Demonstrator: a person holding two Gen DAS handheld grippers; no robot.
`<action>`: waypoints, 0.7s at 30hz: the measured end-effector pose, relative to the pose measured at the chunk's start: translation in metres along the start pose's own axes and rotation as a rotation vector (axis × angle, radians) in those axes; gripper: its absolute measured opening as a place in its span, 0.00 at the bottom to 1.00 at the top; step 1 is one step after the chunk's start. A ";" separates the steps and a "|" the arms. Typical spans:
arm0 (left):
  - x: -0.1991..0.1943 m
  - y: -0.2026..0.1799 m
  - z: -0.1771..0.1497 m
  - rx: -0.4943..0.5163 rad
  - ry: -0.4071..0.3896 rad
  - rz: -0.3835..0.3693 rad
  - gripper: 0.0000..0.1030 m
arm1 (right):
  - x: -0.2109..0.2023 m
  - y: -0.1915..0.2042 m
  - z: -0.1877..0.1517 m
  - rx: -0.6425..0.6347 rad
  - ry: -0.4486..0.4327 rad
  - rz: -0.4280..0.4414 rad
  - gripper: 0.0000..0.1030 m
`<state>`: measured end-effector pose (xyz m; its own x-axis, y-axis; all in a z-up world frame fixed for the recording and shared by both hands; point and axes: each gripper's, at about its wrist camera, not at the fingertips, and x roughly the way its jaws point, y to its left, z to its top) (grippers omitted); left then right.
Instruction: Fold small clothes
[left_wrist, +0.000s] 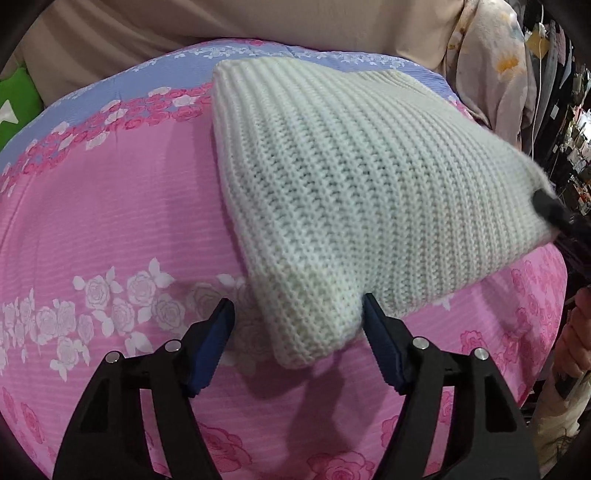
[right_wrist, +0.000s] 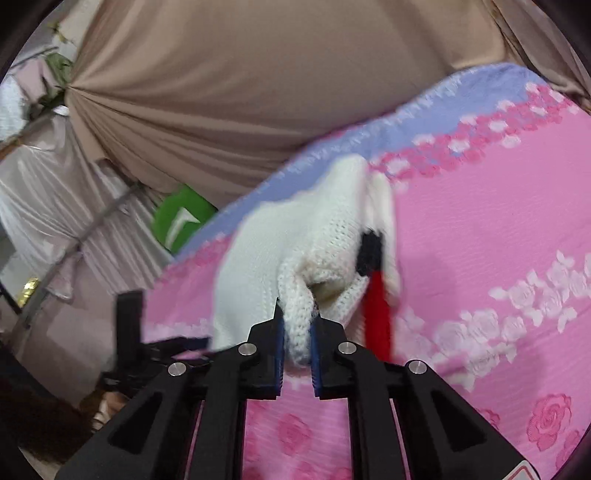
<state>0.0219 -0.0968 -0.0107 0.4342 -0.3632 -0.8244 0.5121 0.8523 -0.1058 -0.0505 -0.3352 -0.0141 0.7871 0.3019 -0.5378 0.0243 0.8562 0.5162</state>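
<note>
White knit garment (left_wrist: 332, 177) on floral bedspread (left_wrist: 110, 221): right gripper (right_wrist: 297, 343) pinches 1 edge, left gripper (left_wrist: 299, 310) spread.

A: The white knit garment (right_wrist: 295, 240) is smeared by motion in the right wrist view; its stitches and outline run soft. Which kind of garment it is, I cannot tell.

B: The red and black piece (right_wrist: 375, 280) beside it?

A: Too blurred to name.

B: And in the left wrist view?

A: The right gripper (left_wrist: 554, 218) is cut off by the frame's right edge, its tip blurred against the knit.
</note>
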 end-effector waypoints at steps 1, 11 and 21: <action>0.000 0.000 -0.001 0.011 -0.001 0.004 0.66 | 0.016 -0.007 -0.008 -0.001 0.066 -0.107 0.10; -0.041 0.003 0.002 -0.002 -0.096 -0.036 0.67 | -0.002 0.018 0.006 -0.096 0.018 -0.103 0.27; -0.052 -0.015 0.078 0.018 -0.261 -0.013 0.76 | 0.038 0.026 0.111 -0.132 -0.057 -0.103 0.53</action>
<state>0.0490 -0.1203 0.0771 0.6025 -0.4612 -0.6514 0.5313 0.8408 -0.1039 0.0490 -0.3483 0.0526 0.8182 0.1883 -0.5431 0.0291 0.9300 0.3664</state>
